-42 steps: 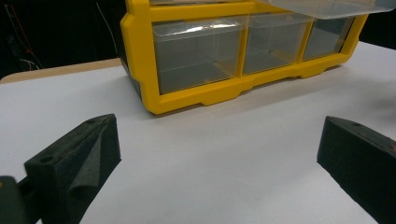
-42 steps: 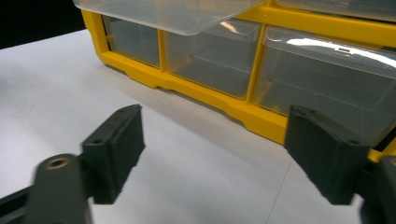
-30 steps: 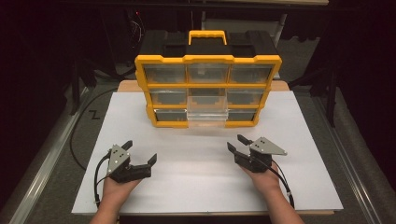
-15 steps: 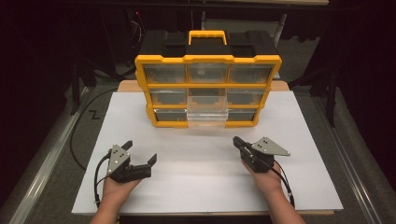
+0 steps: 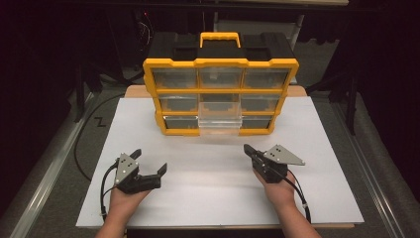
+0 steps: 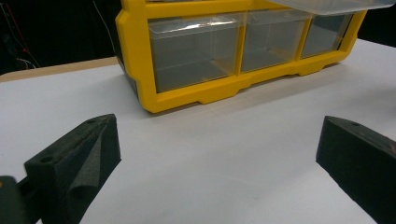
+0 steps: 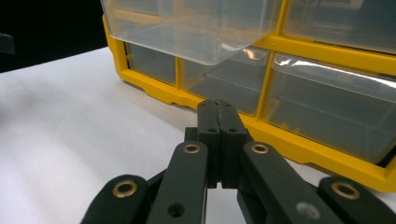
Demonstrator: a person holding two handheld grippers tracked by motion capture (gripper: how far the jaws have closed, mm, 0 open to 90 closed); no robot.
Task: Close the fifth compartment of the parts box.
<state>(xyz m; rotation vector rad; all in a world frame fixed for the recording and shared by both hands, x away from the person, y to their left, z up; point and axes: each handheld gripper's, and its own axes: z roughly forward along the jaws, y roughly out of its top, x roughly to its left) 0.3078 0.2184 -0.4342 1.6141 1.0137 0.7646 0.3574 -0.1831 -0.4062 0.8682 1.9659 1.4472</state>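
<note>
A yellow organiser [image 5: 220, 63] with clear drawers and a black top stands at the back of the white board [image 5: 208, 198]. Its middle drawer [image 5: 220, 120] is pulled out towards me. At the front left my left gripper [image 5: 149, 161] rests on the board, open and holding nothing. My right gripper [image 5: 247, 149] is at the front right, shut on nothing and pointing at the organiser. In the left gripper view the jaws of the left gripper [image 6: 219, 158] stand wide apart in front of the organiser's bottom row [image 6: 135, 56]. In the right gripper view the right gripper [image 7: 218, 109] sits just below the drawer [image 7: 187, 28].
The organiser has a yellow carrying handle [image 5: 220, 37] on top. A black cable [image 5: 86, 144] lies on the floor left of the board. Metal rails [image 5: 44, 173] run along both sides. Dark surroundings lie behind the organiser.
My right gripper has gone from open to shut and its tip has shifted slightly. The left gripper and the organiser have not moved.
</note>
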